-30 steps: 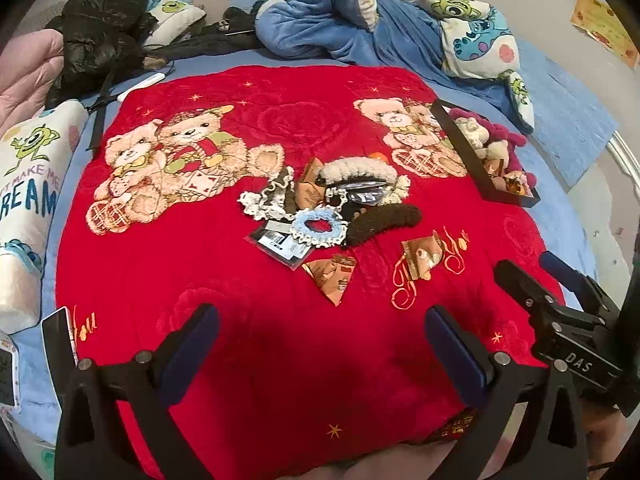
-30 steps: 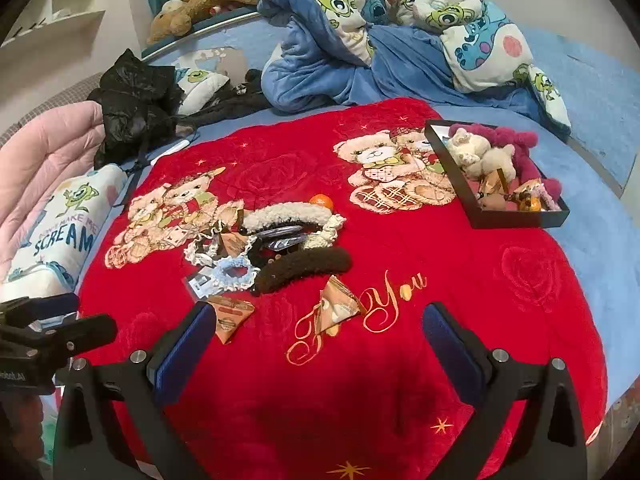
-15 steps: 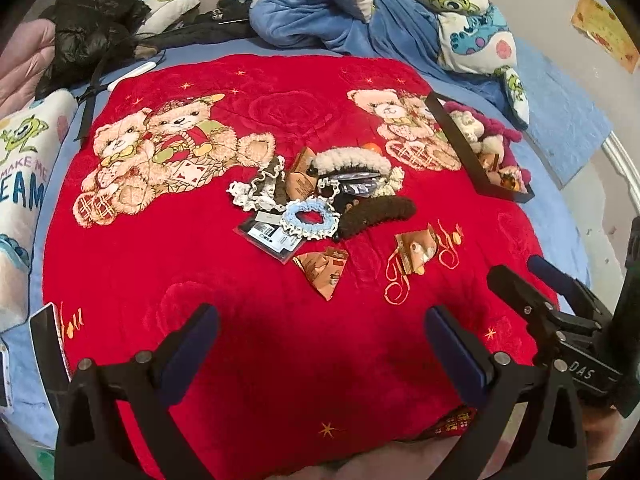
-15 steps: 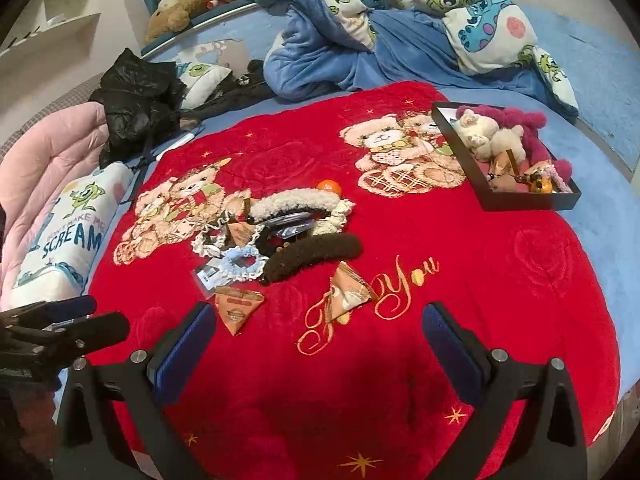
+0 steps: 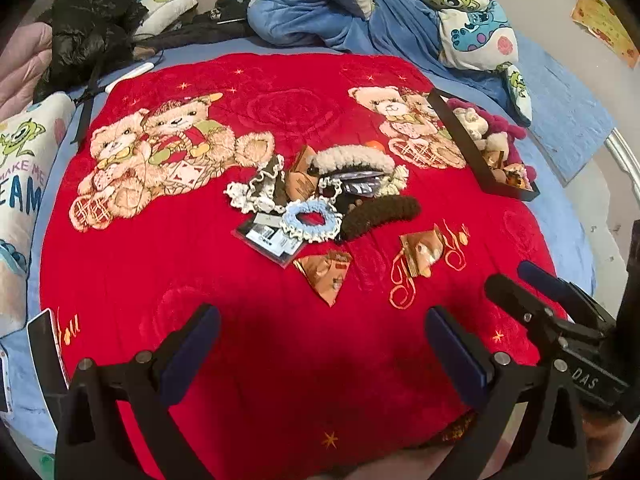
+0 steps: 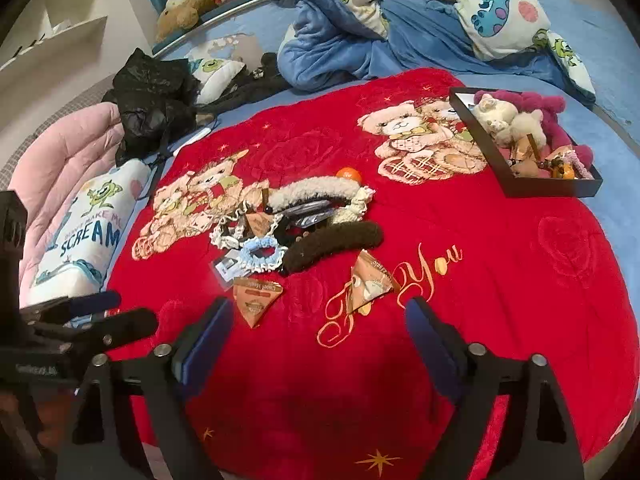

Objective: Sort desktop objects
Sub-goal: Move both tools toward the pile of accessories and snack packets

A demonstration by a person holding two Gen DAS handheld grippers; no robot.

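A heap of small things lies mid-blanket: a blue scrunchie point(image 5: 312, 222) point(image 6: 262, 255), a dark brown fuzzy clip point(image 5: 382, 216) point(image 6: 332, 245), a cream fuzzy clip point(image 5: 354, 158) point(image 6: 312, 190), a lace scrunchie point(image 5: 256, 192), a tagged card point(image 5: 268, 238). Two brown triangular packets point(image 5: 326, 274) point(image 5: 420, 250) lie nearer; they also show in the right wrist view point(image 6: 256, 298) point(image 6: 370, 276). My left gripper point(image 5: 322, 340) is open and empty above the blanket's near part. My right gripper point(image 6: 318, 328) is open and empty, just short of the packets.
A black tray point(image 6: 516, 188) point(image 5: 466, 146) with plush toys and small items sits at the far right of the red blanket point(image 5: 200, 280). A small orange ball point(image 6: 349, 174) lies behind the heap. Blue bedding point(image 6: 360, 32), a black jacket point(image 6: 154, 100) and a printed pillow point(image 6: 88, 232) ring the blanket.
Both grippers have moved forward toward the heap, so the objects look closer. Both stay open and empty. No object has moved.
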